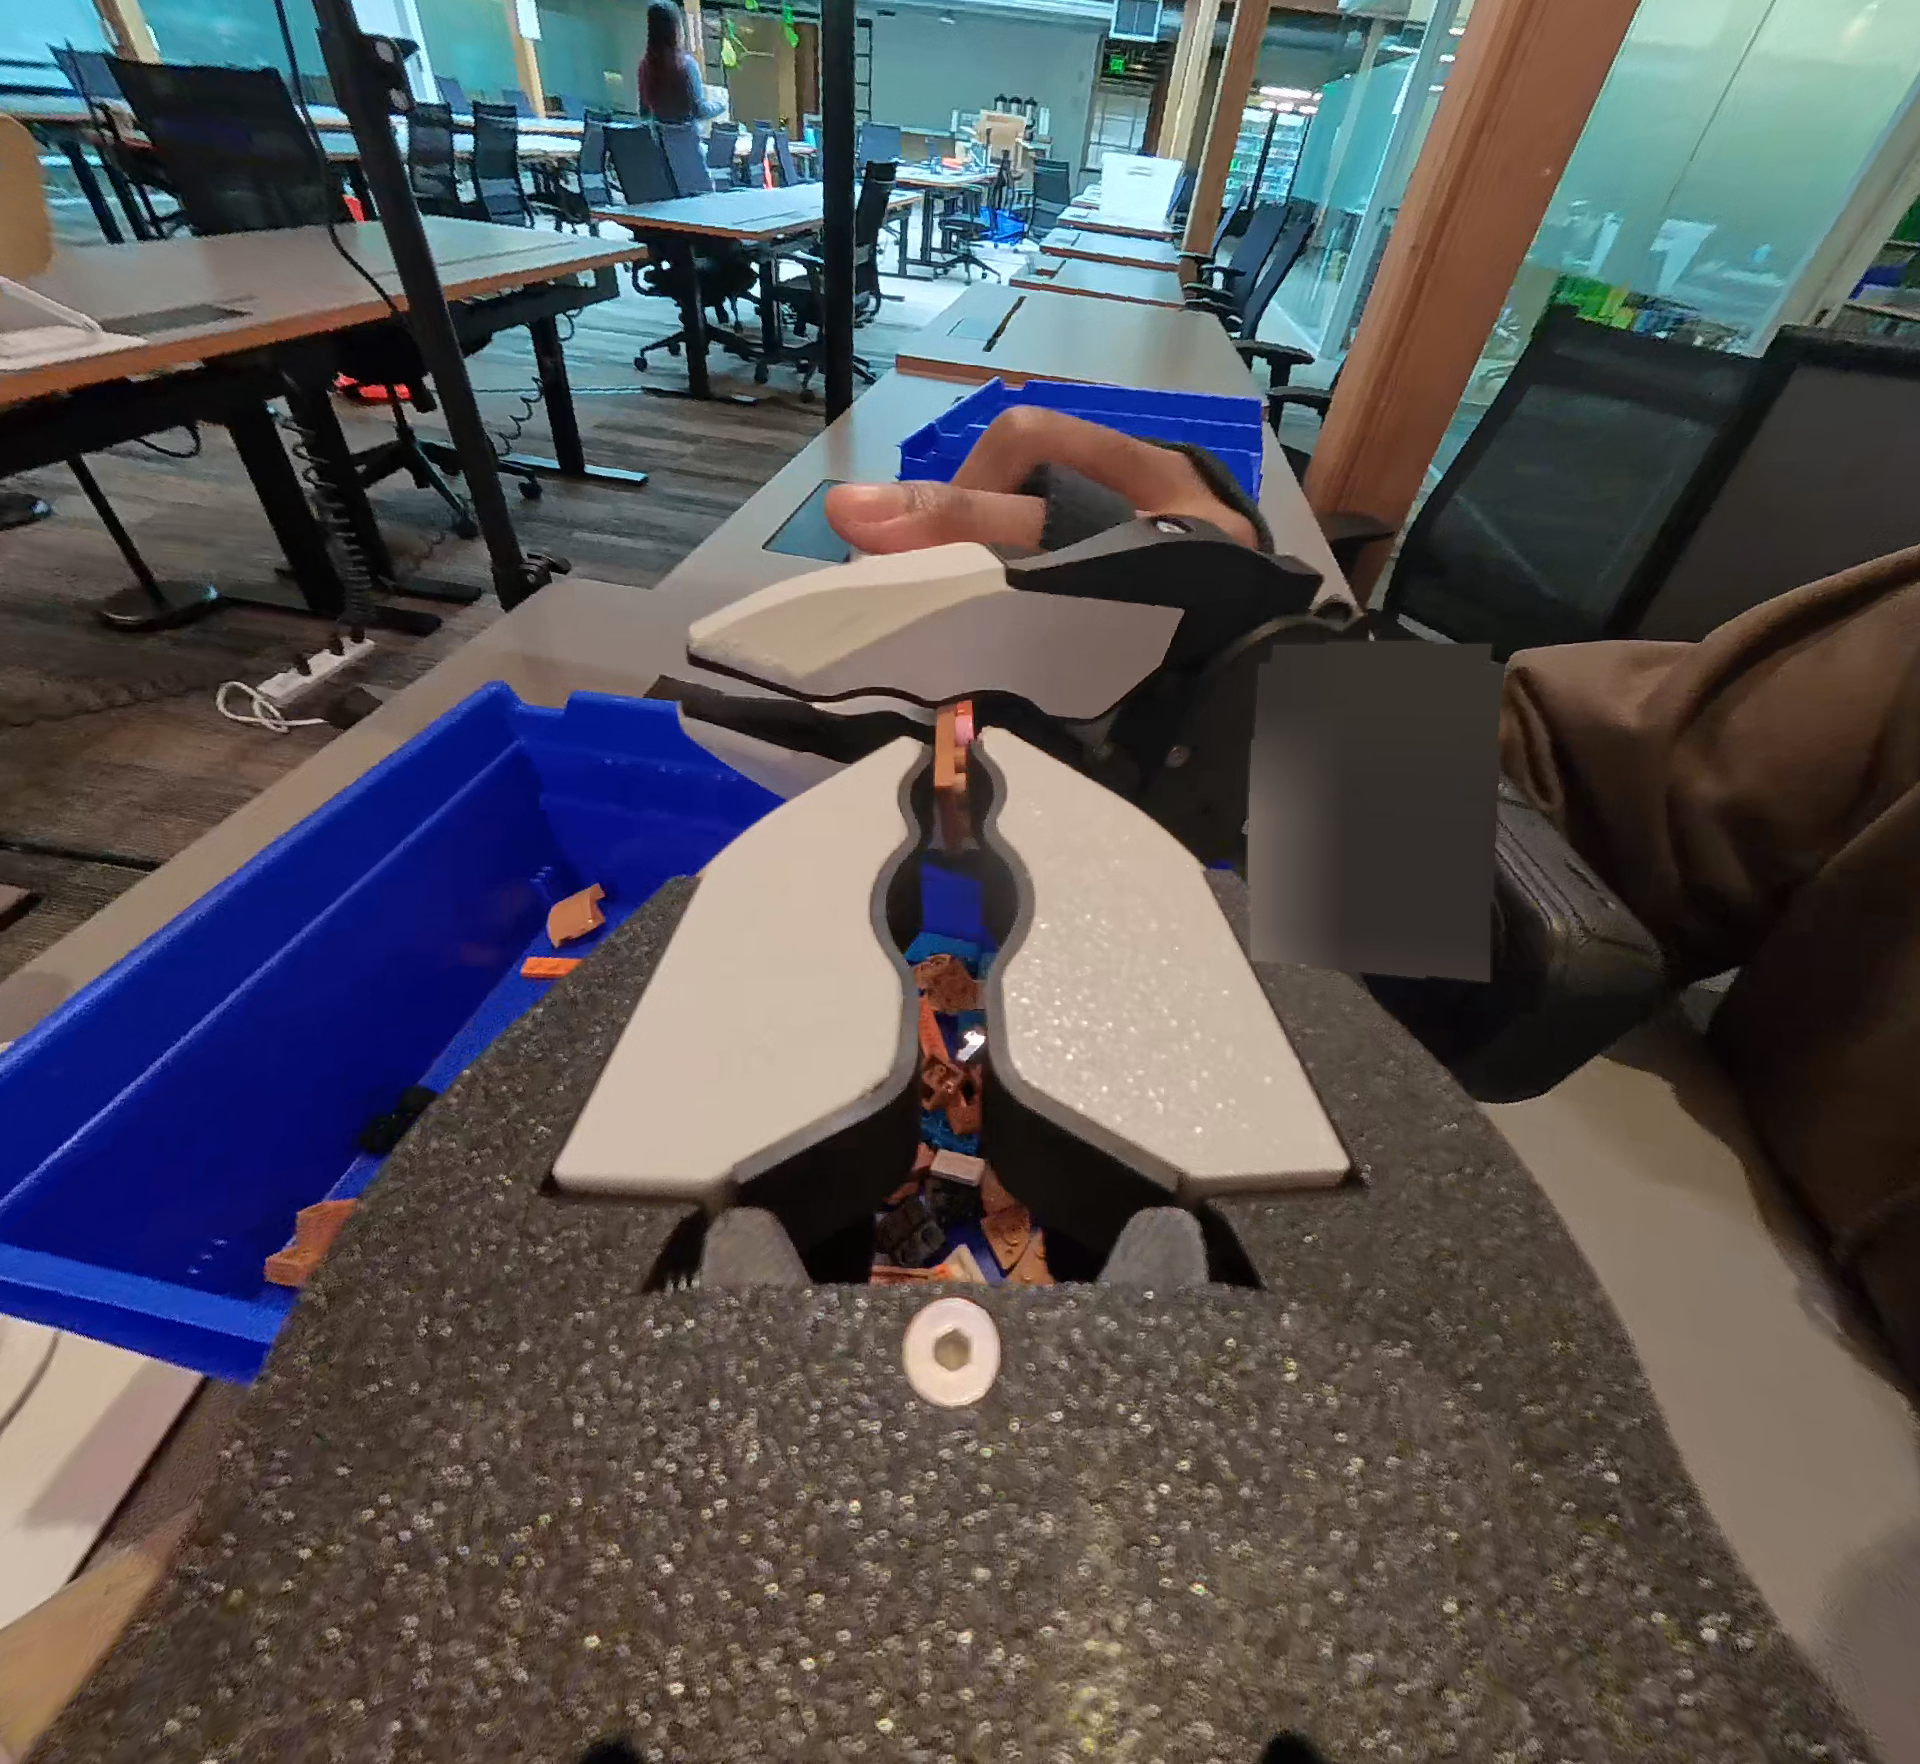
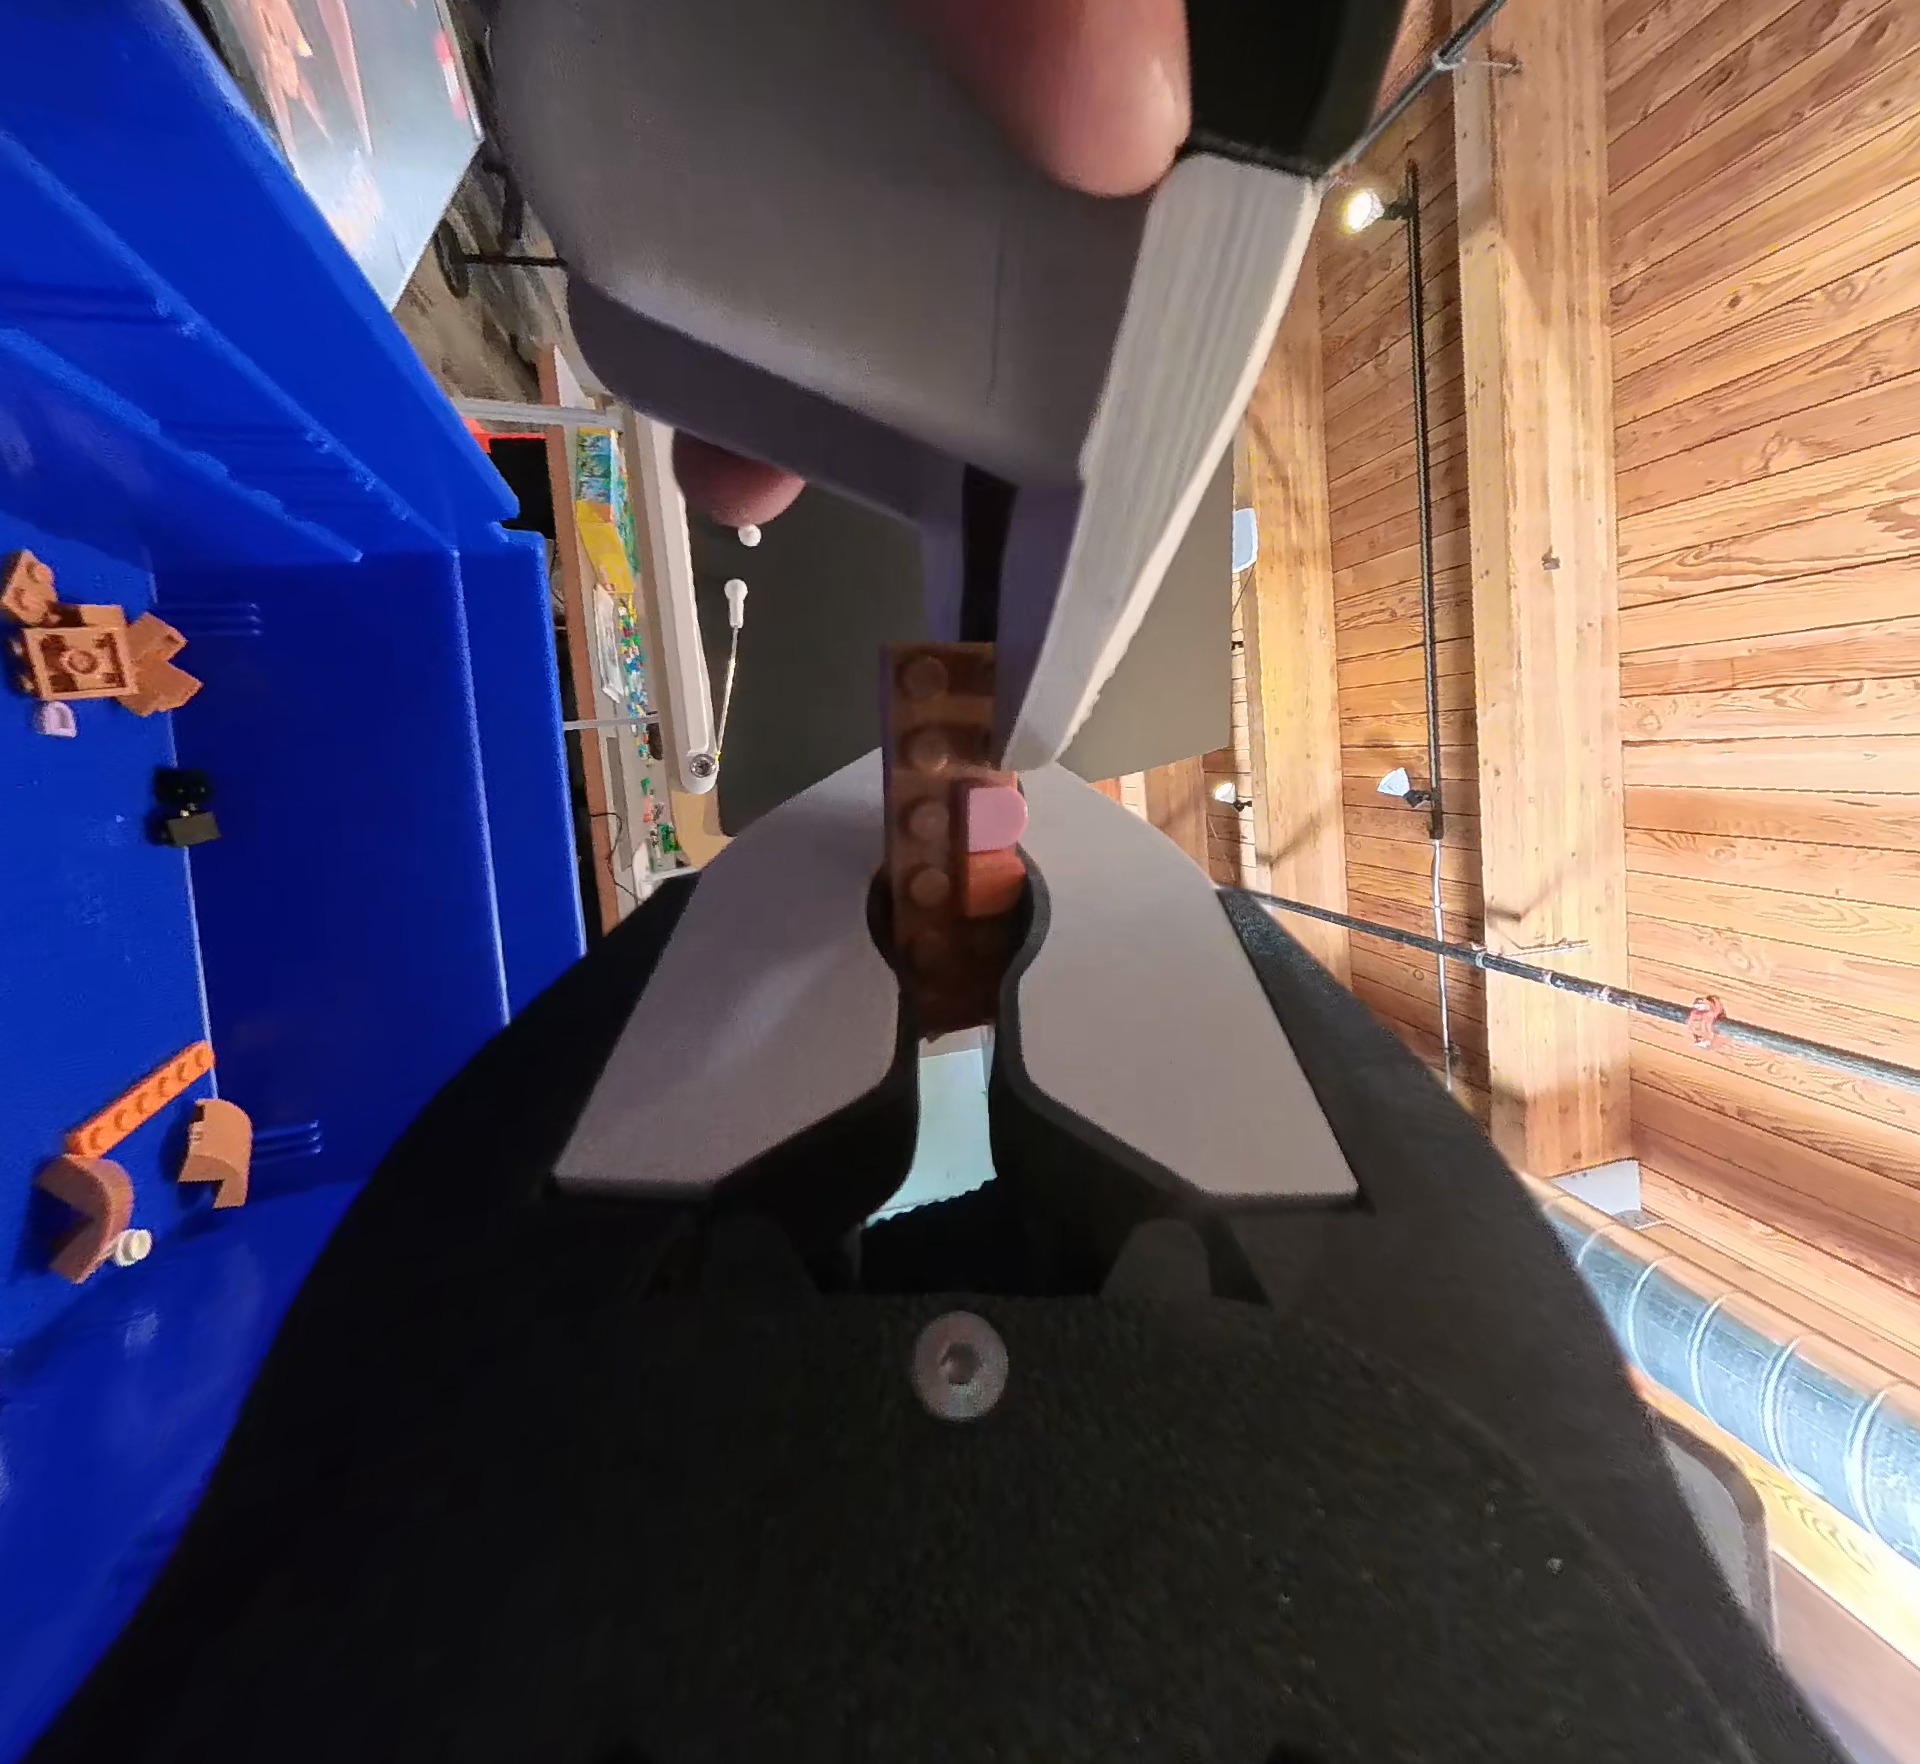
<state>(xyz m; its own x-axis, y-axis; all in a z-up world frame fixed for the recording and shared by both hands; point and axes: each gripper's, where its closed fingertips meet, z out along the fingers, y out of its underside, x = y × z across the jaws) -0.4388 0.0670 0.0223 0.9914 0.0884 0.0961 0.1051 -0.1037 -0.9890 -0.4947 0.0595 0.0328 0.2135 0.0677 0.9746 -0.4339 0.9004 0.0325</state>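
The left hand-held gripper [image 1: 951,764] is narrow: its two grey fingers are closed on a long brown plate [image 1: 948,774], which stands on edge between the fingertips. The right hand-held gripper [image 2: 961,831] is also narrow and grips the same brown plate near its other end, so the plate is held in the air between the two, above the table [image 1: 582,644], and touches nothing else.

In the right wrist view the plate shows a row of round studs. A small pink piece [image 2: 995,815] sits on the studded side, and a small brown piece [image 2: 997,883] sits just below it. Both lie against the inner side of one finger of the right hand-held gripper. The pale tip of one finger of the left hand-held gripper meets the plate just above the pink piece. I cannot tell if it touches the pink piece itself.

In the left wrist view the right hand-held gripper lies crosswise beyond the fingertips, and a hand [image 1: 935,509] rests its thumb along the top of it.

Below the left hand-held gripper there is a blue bin [image 1: 260,935] on the table. A few brown and orange pieces lie apart on its floor. A thicker heap of mixed pieces [image 1: 951,1091] shows through the gap between the fingers. A second blue bin [image 1: 1143,415] stands farther along the table, behind the hand.
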